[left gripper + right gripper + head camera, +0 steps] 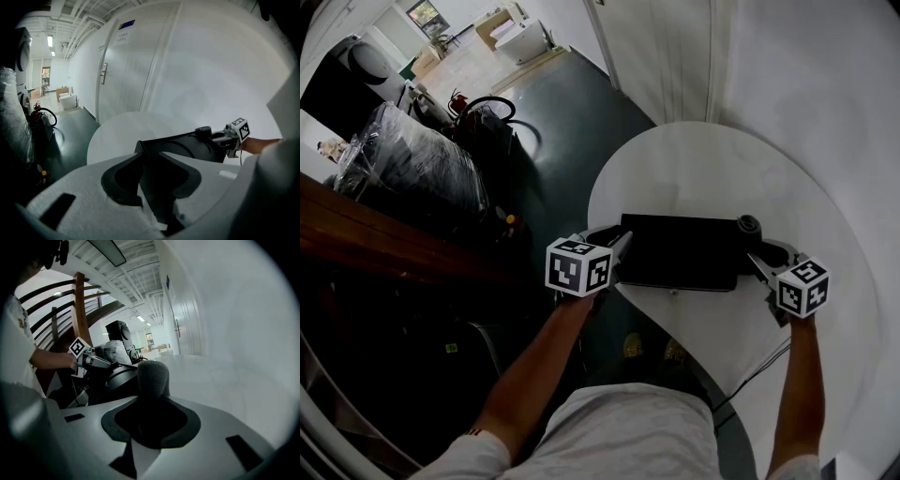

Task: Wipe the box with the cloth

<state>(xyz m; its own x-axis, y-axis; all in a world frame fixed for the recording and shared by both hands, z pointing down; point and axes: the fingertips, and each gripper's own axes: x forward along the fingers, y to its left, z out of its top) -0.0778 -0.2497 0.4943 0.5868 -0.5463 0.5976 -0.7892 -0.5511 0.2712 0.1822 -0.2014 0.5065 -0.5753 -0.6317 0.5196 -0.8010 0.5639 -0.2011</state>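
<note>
The box (pixel 680 251) is plain black with a slight sheen. The cloth (pixel 152 376) is dark grey and has no pattern. The tabletop (pixel 703 169) is white, and so are the wall (pixel 787 66) and the door (pixel 126 70). The left hand-held gripper (pixel 621 249) and the right hand-held gripper (pixel 757 261) are pale grey, black inside the jaws. Each carries a white cube printed with black square markers. The floor (pixel 572 122) is dark grey-green. The railing (pixel 375 239) is reddish-brown wood. The shirt (pixel 619 431) is light grey.

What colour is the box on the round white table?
The box is plain black, with no pattern. It shows best in the head view.
</note>
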